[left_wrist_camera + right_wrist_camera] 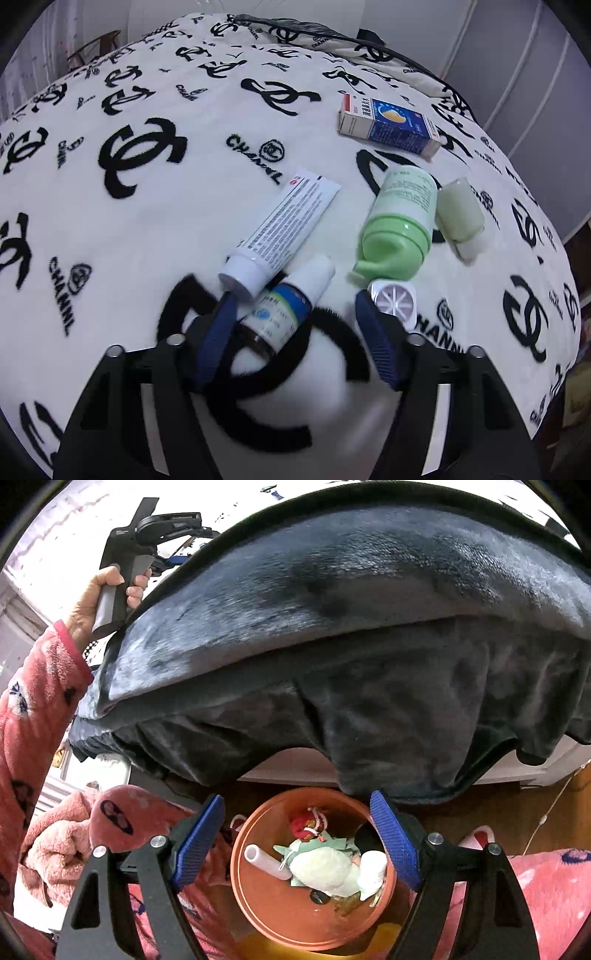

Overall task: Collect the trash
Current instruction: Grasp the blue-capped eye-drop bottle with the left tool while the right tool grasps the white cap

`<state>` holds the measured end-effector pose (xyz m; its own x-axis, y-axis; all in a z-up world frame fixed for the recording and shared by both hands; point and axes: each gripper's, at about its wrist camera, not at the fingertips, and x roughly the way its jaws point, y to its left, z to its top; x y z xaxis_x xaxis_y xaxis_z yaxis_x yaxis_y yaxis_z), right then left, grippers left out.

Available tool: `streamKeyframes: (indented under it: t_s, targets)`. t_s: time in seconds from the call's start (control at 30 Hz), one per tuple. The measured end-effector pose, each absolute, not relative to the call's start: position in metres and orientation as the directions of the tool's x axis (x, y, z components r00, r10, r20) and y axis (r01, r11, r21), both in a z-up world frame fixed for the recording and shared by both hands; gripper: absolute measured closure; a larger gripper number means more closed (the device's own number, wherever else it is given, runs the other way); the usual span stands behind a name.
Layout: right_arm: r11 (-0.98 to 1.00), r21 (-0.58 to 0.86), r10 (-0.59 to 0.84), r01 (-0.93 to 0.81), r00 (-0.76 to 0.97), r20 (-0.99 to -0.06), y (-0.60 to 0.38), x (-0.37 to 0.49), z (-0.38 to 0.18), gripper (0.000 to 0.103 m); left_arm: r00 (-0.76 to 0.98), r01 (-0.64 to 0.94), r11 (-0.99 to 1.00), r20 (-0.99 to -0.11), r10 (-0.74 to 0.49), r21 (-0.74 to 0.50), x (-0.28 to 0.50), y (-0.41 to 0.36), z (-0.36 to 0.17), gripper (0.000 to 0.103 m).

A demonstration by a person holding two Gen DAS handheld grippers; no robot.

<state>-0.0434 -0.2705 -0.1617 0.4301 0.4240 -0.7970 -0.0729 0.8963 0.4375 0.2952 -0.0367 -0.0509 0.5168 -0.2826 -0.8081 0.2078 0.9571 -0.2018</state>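
Trash scattered on a white bed blanket with black logos (184, 221), more already in the round orange bin (258, 897).
Left gripper (295, 328) part-open over a small brown bottle with blue-white label (280, 314), pads not pressing it; white tube (284, 225), green pump bottle (399, 229), blue-white carton (391, 127) above. Right gripper (299, 853) wide, empty, over bin at lower centre. Left hand (96, 602) upper left.

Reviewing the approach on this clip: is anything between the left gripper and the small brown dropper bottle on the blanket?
Nothing visible blocks it. The left gripper is open with the brown dropper bottle lying between its fingers, nearer one of them. The white tube lies beside the bottle's cap end, so it could get nudged.
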Motion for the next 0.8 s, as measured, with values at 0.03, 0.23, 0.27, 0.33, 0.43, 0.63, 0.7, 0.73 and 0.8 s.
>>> streamKeyframes:
  t_s: [0.03,0.23,0.27,0.33,0.43,0.63,0.7,0.73,0.8]
  targets:
    - [0.896,0.438,0.424,-0.072,0.43,-0.797,-0.271,-0.043,-0.162,0.023,0.513,0.203,0.958,-0.811,-0.28,-0.202,0.296,-0.037,-0.052,0.053]
    - [0.894,0.441,0.43,-0.082,0.432,-0.793,-0.268,-0.04,-0.16,0.023,0.515,0.205,0.959,-0.812,-0.275,-0.195,0.289,-0.035,-0.052,0.067]
    - [0.894,0.439,0.432,-0.091,0.437,-0.789,-0.267,-0.04,-0.157,0.023,0.52,0.205,0.956,-0.805,-0.286,-0.208,0.288,-0.033,-0.05,0.073]
    - [0.896,0.429,0.432,-0.115,0.451,-0.781,-0.264,-0.043,-0.147,0.023,0.528,0.207,0.95,-0.79,-0.31,-0.235,0.283,-0.028,-0.046,0.074]
    - [0.899,0.411,0.432,-0.153,0.477,-0.766,-0.261,-0.046,-0.129,0.023,0.532,0.228,0.941,-0.777,-0.336,-0.25,0.274,-0.024,-0.041,0.079]
    - [0.895,0.372,0.444,-0.244,0.555,-0.703,-0.254,-0.031,-0.074,0.023,0.564,0.273,0.918,-0.726,-0.395,-0.287,0.228,0.001,-0.027,0.08]
    - [0.901,0.347,0.433,-0.26,0.589,-0.683,-0.252,-0.014,-0.055,0.023,0.577,0.29,0.909,-0.704,-0.415,-0.298,0.21,0.011,-0.022,0.08]
    - [0.904,0.335,0.428,-0.267,0.597,-0.678,-0.248,0.001,-0.045,0.023,0.585,0.3,0.904,-0.69,-0.427,-0.305,0.2,0.017,-0.02,0.08]
    - [0.911,0.301,0.412,-0.282,0.619,-0.668,-0.238,0.035,-0.027,0.023,0.615,0.307,0.899,-0.656,-0.439,-0.313,0.175,0.031,-0.014,0.08]
